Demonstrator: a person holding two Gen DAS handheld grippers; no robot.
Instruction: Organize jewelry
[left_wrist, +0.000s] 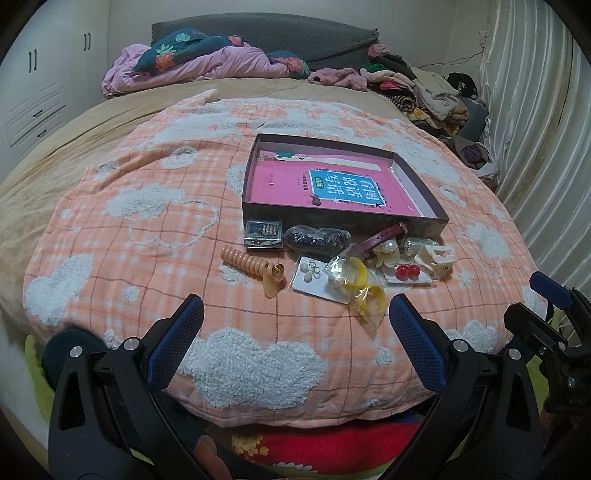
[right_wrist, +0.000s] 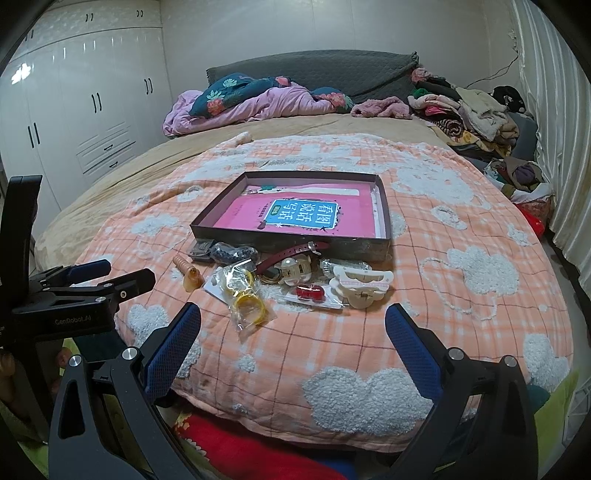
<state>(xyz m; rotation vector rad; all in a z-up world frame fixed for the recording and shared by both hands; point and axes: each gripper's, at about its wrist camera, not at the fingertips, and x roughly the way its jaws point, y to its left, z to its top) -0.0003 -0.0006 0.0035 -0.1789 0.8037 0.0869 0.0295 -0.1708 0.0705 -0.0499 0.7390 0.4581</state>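
A shallow dark box (left_wrist: 343, 217) (right_wrist: 291, 242) with a pink book inside lies on the orange cloud blanket. In front of it lie jewelry pieces: an orange coil hair tie (left_wrist: 251, 264) (right_wrist: 188, 271), a small metal case (left_wrist: 264, 233), a bag of dark beads (left_wrist: 317, 238), yellow rings in a clear bag (left_wrist: 364, 286) (right_wrist: 249, 301), a maroon strap (left_wrist: 380, 238) (right_wrist: 291, 253), red earrings on a card (left_wrist: 406, 272) (right_wrist: 310, 292) and a cream hair claw (right_wrist: 364, 284). My left gripper (left_wrist: 295, 317) and right gripper (right_wrist: 293, 319) are open and empty, near the blanket's front edge.
Crumpled pink and floral bedding (left_wrist: 207, 61) lies at the bed's head. A pile of clothes (left_wrist: 432, 92) sits at the far right by the curtain (left_wrist: 535, 129). White wardrobes (right_wrist: 74, 110) stand on the left.
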